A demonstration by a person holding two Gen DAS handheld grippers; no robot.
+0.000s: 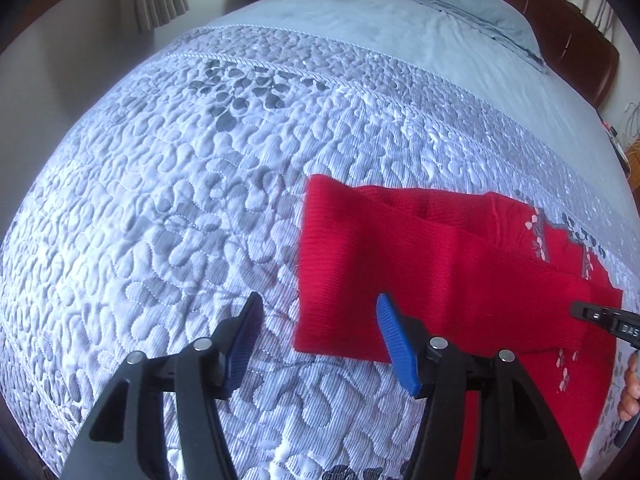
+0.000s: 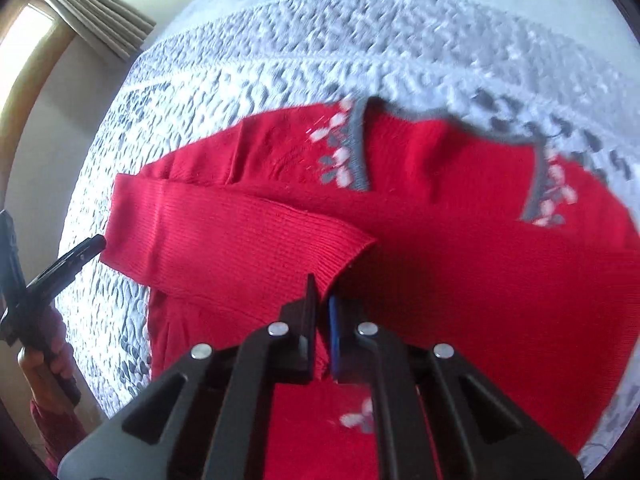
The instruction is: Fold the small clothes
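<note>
A red knit sweater with a grey, flower-patterned neckline lies flat on the quilted bedspread. One sleeve is folded across its body. My left gripper hangs open over the sweater's left edge, one finger over the quilt and one over the red knit, with nothing pinched. In the right wrist view it shows at the far left. My right gripper is shut at the sleeve's cuff, with red knit in the thin slit between its fingers. Its tip also shows at the cuff.
The bed stretches far beyond the sweater, with blue pillows and a brown headboard at the back. Curtains hang beyond the bed's left side. A person's hand grips each tool's handle.
</note>
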